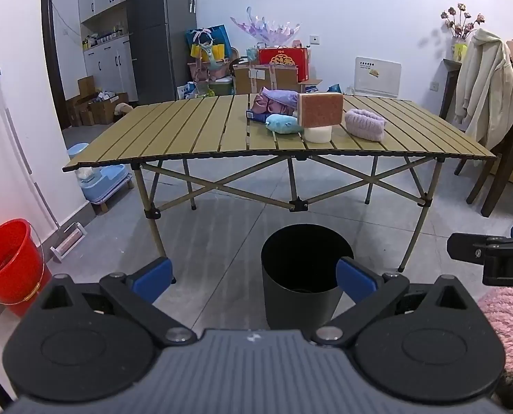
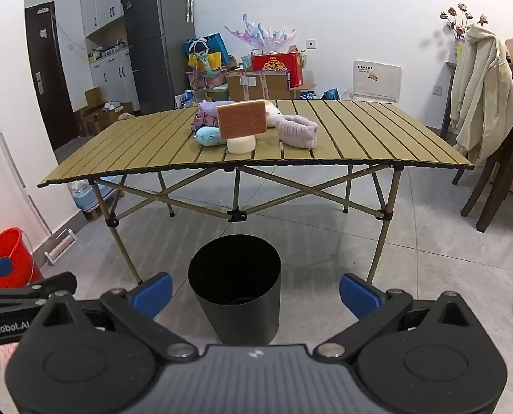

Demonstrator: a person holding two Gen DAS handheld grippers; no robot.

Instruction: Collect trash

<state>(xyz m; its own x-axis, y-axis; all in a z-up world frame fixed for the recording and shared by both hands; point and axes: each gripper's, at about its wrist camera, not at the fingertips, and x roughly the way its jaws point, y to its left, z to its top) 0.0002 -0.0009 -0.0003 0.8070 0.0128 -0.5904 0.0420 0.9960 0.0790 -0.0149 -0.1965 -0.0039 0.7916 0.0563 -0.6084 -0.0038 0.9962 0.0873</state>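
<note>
A black round trash bin [image 1: 301,276] stands on the floor in front of the folding table [image 1: 173,131]; it also shows in the right wrist view [image 2: 237,289]. On the table lie a brown-faced sponge [image 1: 321,109] leaning on a white roll [image 1: 317,134], a blue plush [image 1: 283,123], a purple fuzzy band [image 1: 366,125] and a purple cloth bundle [image 1: 277,100]. My left gripper [image 1: 254,277] is open and empty, low above the floor, left of the bin. My right gripper [image 2: 256,293] is open and empty, with the bin between its fingers in view.
A red bucket [image 1: 11,262] stands at the left wall. A wooden chair with a cream coat [image 1: 487,86] is at the right. Boxes and bags [image 1: 266,69] pile up behind the table, next to a fridge [image 1: 159,34]. A pink rug [image 1: 511,321] lies at the right.
</note>
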